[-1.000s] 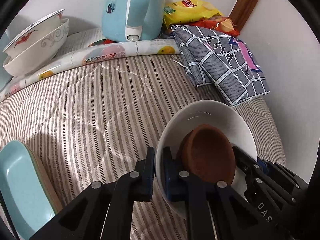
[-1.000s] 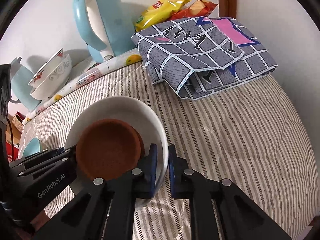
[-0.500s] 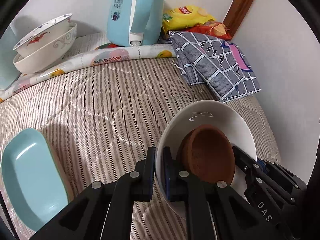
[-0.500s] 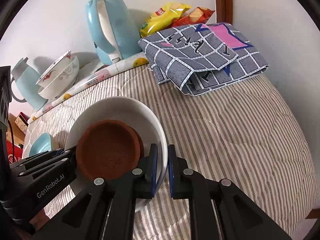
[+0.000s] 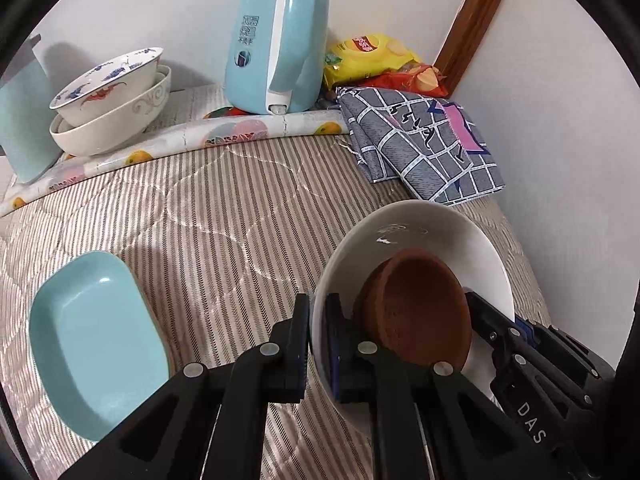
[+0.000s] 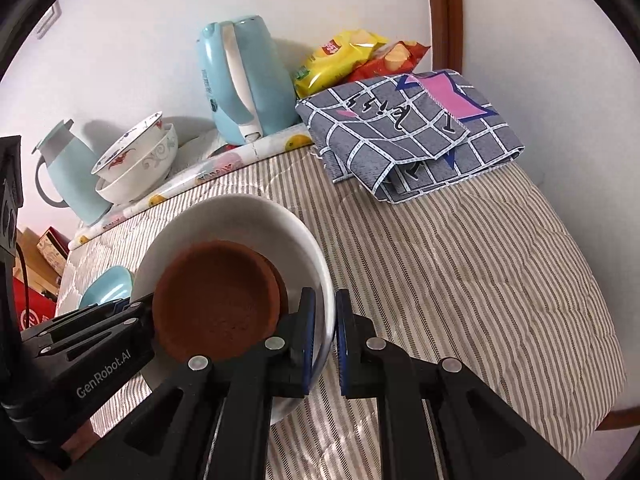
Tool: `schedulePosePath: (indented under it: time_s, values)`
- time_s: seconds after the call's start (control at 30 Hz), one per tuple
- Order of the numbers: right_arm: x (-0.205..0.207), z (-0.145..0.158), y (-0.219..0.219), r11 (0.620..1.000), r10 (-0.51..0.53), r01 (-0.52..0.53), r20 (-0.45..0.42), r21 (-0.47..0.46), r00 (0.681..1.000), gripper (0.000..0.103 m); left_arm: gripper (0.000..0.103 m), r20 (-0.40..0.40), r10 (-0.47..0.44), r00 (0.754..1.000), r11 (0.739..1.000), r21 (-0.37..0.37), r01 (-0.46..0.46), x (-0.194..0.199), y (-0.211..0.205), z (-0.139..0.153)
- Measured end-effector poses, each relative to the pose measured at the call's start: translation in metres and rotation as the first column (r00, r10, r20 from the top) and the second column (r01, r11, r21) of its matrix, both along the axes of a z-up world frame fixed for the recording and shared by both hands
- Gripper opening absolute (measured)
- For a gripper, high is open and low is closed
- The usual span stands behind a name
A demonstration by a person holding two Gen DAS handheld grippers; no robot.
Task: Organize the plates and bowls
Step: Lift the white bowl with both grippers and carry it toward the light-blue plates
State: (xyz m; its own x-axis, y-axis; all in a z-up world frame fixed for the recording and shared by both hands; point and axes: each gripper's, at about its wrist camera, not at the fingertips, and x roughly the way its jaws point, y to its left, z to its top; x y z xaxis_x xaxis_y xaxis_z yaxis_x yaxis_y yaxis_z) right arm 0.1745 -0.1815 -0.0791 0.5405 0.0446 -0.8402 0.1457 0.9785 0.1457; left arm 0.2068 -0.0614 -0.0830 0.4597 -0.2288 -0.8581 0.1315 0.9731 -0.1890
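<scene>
Both the left gripper (image 5: pixel 318 344) and right gripper (image 6: pixel 325 334) were clamped on opposite rims of the white bowl (image 5: pixel 424 232). The brown dish (image 5: pixel 416 312) inside leaned against the bowl's wall. Carrying it well called for keeping both rims level, well above the teal plate (image 5: pixel 96 352).

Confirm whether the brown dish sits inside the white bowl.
Yes, the brown dish lies inside the white bowl, leaning on its inner wall.

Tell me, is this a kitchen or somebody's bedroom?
Probably a bedroom or small living room: the dishes sit on a striped quilt like bedding, beside a folded checked cloth, a blue kettle and snack bags.
</scene>
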Motion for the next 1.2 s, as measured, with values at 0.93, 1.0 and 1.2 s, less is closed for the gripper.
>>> schedulePosePath:
  time_s: [0.93, 1.0, 1.2]
  values:
    - [-0.022, 0.021, 0.054, 0.999, 0.040, -0.039, 0.035, -0.037, 0.999, 0.009, 0.008, 0.043, 0.028, 0.999, 1.000, -0.005, -0.028, -0.029, 0.055, 0.021]
    - [-0.022, 0.022, 0.061, 0.998, 0.049, -0.047, 0.039, -0.048, 0.998, 0.009, 0.008, 0.046, 0.033, 0.998, 0.999, -0.008, -0.033, -0.030, 0.060, 0.021]
    - [-0.020, 0.023, 0.074, 0.997, 0.059, -0.057, 0.043, -0.044, 0.997, 0.009, 0.008, 0.052, 0.050, 0.997, 0.999, -0.014, -0.050, -0.032, 0.075, 0.023]
